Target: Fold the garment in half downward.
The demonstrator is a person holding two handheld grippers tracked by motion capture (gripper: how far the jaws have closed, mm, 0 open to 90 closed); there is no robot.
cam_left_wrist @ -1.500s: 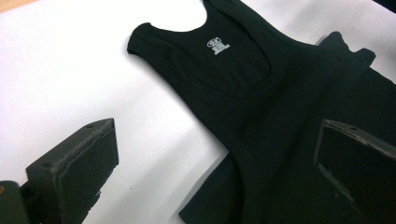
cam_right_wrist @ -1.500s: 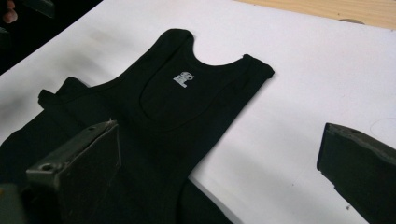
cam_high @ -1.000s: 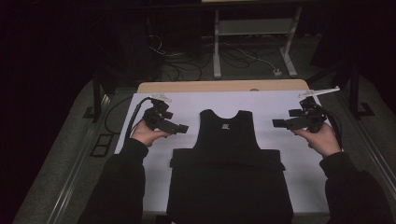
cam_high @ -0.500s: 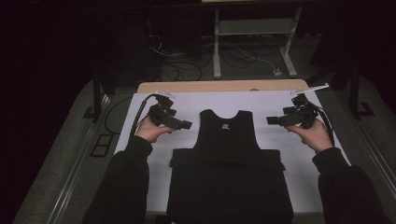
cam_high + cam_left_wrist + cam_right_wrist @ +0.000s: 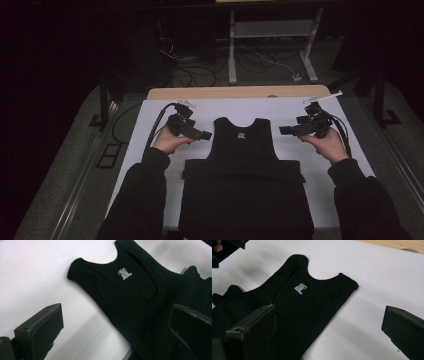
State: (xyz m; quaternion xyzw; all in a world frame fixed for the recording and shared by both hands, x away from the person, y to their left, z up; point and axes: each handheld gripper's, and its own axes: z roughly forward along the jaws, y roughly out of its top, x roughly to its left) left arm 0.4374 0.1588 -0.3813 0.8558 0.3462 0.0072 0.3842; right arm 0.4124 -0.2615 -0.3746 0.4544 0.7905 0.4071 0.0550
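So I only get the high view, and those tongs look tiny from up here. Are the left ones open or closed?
Observer: Open. The left gripper view shows the left tongs with their jaws wide apart and nothing between them. The black sleeveless top lies beyond them.
Operator: And the right ones?
Observer: Open too. In the right gripper view the right tongs have their jaws wide apart and hold nothing.
Operator: Is anything printed on that top?
Observer: Yes, a small white label inside the back of the neck, a round mark above a block. It is too small to read.
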